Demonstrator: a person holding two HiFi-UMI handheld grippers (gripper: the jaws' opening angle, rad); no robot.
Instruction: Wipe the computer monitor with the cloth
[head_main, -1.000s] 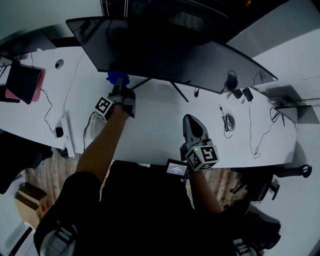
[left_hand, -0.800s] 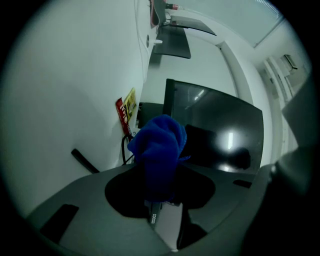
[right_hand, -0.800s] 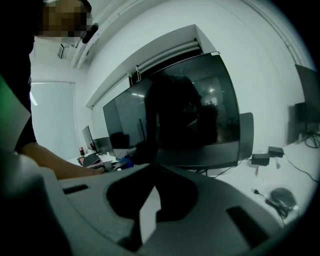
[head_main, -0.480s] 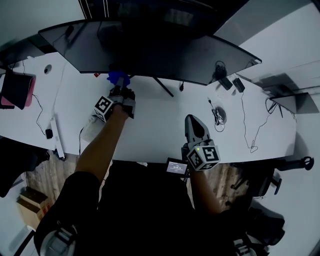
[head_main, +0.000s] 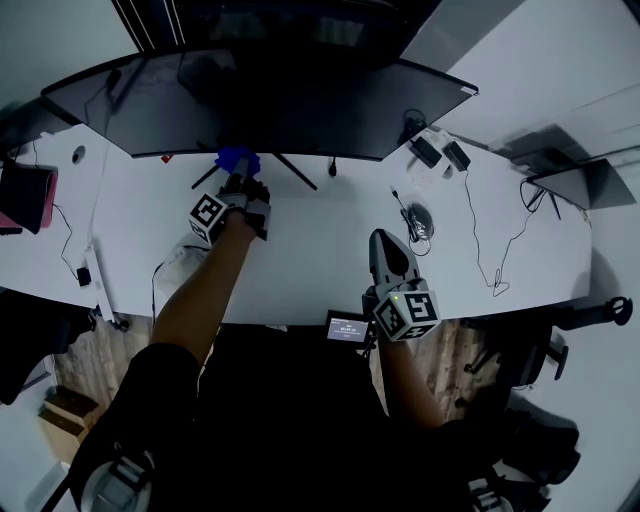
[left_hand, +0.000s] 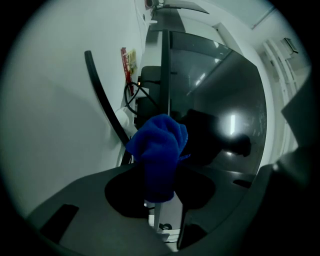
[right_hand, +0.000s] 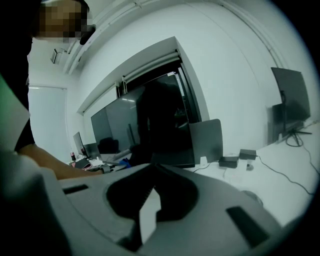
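Blue cloth (left_hand: 159, 150) is clamped between the closed jaws of my left gripper (left_hand: 159, 186) and bunches up just past their tips. Directly ahead of it stands the dark monitor (left_hand: 220, 100), its lower edge close; contact cannot be confirmed. The jaws of my right gripper (right_hand: 152, 189) are closed together on nothing above the white desk (right_hand: 280, 165), the monitor well ahead.

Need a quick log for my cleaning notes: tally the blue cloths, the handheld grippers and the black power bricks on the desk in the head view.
blue cloth: 1
grippers: 2, the left gripper and the right gripper
power bricks: 2
total: 5
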